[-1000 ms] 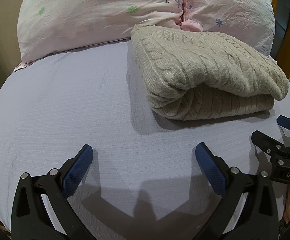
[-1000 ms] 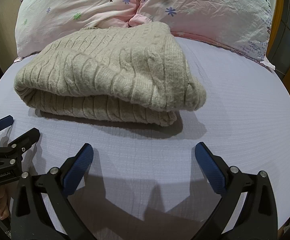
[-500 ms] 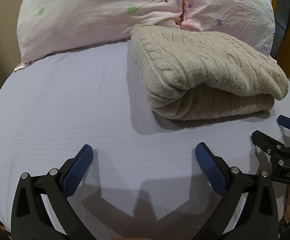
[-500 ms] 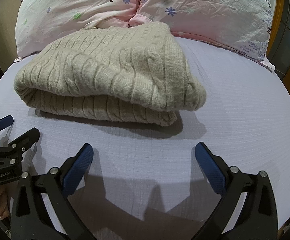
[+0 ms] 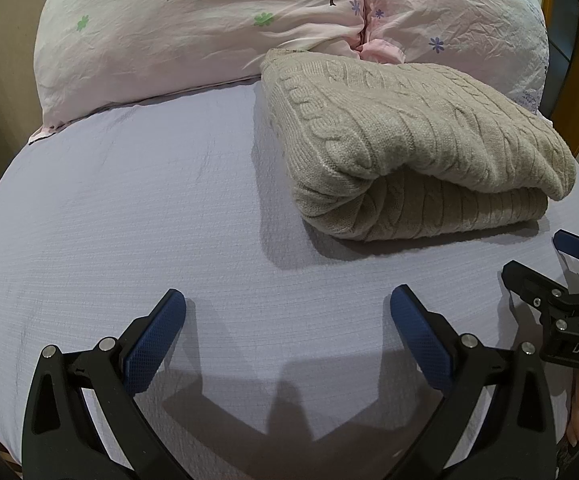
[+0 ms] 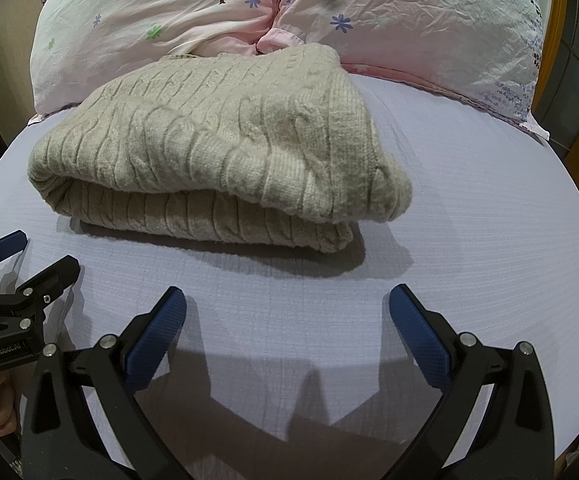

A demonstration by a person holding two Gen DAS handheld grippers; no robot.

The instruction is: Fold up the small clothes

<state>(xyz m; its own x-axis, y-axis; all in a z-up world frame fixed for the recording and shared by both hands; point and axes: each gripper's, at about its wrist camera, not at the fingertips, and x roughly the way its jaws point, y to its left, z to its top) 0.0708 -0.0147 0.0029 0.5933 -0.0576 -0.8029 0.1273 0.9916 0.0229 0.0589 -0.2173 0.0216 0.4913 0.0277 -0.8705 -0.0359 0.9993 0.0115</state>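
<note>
Left wrist view: left tool (image 5: 288, 312) spread wide, empty, low over bed sheet (image 5: 129, 208); folded sweater (image 5: 409, 144) ahead-right, against pillows (image 5: 209, 28).
Right wrist view: right tool (image 6: 287, 312) wide, empty; sweater ahead-left.

Bare sheet (image 5: 129, 220) beside folded sweater (image 5: 409, 140), pillows (image 5: 193, 28) apparently blocking behind

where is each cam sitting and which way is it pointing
Left wrist: on the left gripper, low over the bed sheet, facing the pillows; folded sweater ahead-right, right gripper at right edge.
Right wrist: on the right gripper, same heading; sweater ahead-left, left gripper at left edge.
Shared: sweater, pillows, sheet; both grippers open.
</note>
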